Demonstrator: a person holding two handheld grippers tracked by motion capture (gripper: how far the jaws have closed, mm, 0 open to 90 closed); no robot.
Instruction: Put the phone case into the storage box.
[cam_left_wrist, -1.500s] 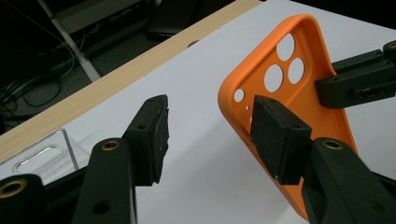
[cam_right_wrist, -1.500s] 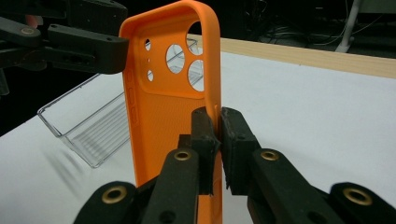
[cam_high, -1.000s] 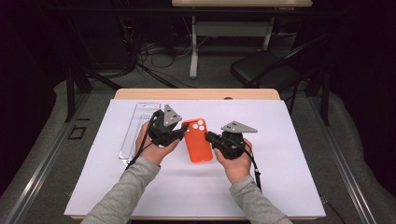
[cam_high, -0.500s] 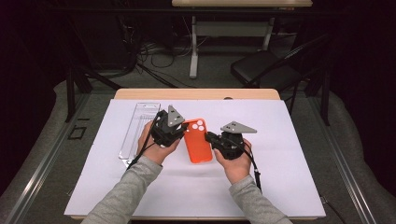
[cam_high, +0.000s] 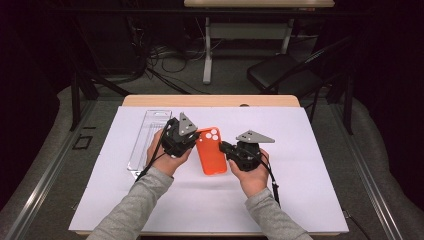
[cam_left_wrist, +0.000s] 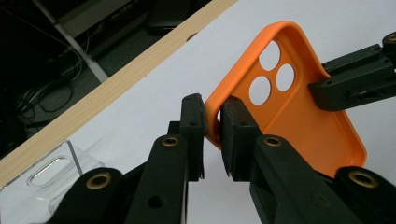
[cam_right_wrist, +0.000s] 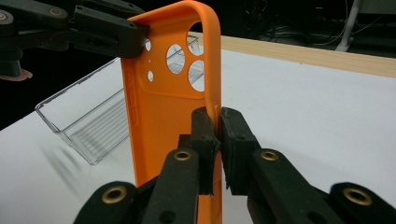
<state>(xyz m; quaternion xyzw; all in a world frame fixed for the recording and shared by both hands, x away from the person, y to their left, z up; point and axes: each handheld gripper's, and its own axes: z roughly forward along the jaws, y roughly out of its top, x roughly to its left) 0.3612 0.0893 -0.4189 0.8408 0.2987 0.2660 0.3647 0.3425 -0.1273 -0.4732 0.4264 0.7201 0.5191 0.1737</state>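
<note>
White table sheet (cam_high: 300, 200) below, left tongs (cam_high: 192, 141) and right tongs (cam_high: 224, 148) each just clamped on opposite rims of orange phone case (cam_high: 210, 155).

A fixed high view looks forward and down over the white-covered table (cam_high: 300, 200) from the person's side, at a distance. The left gripper view and right gripper view each look closely along their own black jaws from opposite sides. All three share the orange phone case (cam_high: 210, 152) (cam_left_wrist: 299, 112) (cam_right_wrist: 173, 121).
</note>
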